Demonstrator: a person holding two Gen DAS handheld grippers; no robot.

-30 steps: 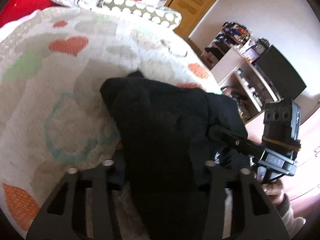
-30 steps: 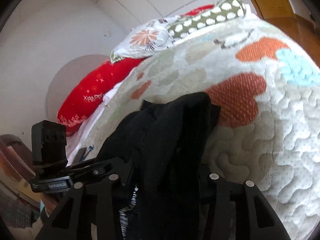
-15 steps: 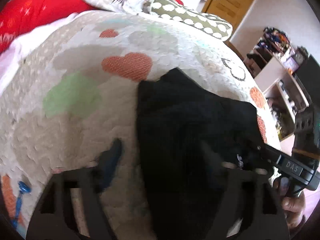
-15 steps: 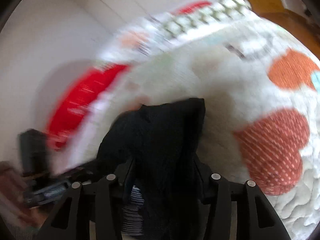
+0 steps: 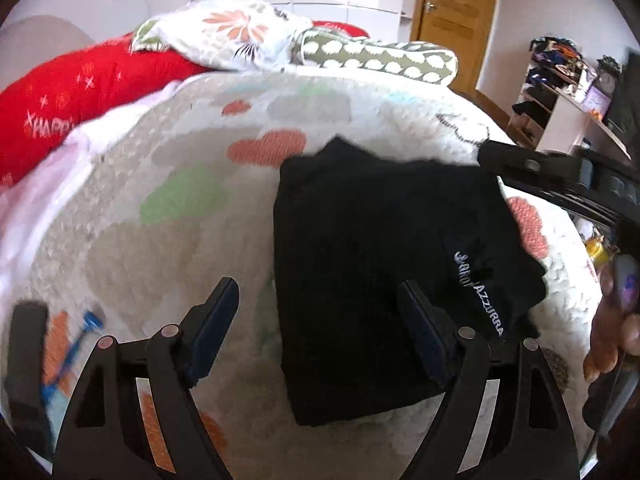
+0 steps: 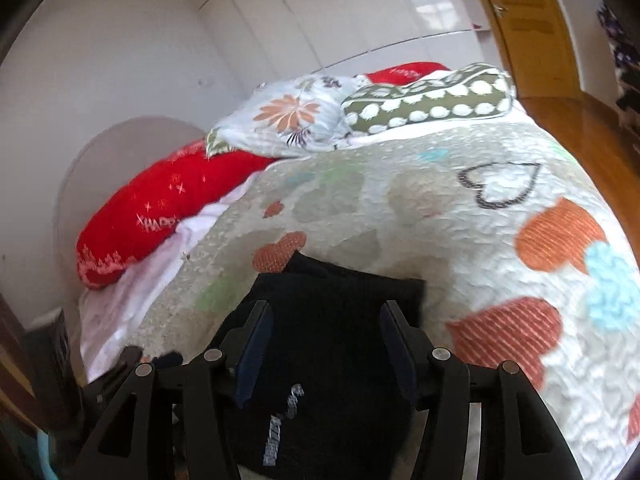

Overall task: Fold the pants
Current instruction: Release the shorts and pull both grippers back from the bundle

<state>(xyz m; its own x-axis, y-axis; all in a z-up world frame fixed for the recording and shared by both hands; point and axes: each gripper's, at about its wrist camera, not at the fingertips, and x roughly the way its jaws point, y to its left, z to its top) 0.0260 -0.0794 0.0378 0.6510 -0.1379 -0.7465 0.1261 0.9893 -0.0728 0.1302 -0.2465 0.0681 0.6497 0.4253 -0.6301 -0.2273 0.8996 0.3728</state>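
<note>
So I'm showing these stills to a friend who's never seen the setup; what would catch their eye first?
Probably the black pants, folded into a compact block with white lettering, lying on the heart-patterned quilt between both open grippers. Next, the bright red pillow at the head of the bed, beside a floral pillow and a green polka-dot one.
</note>
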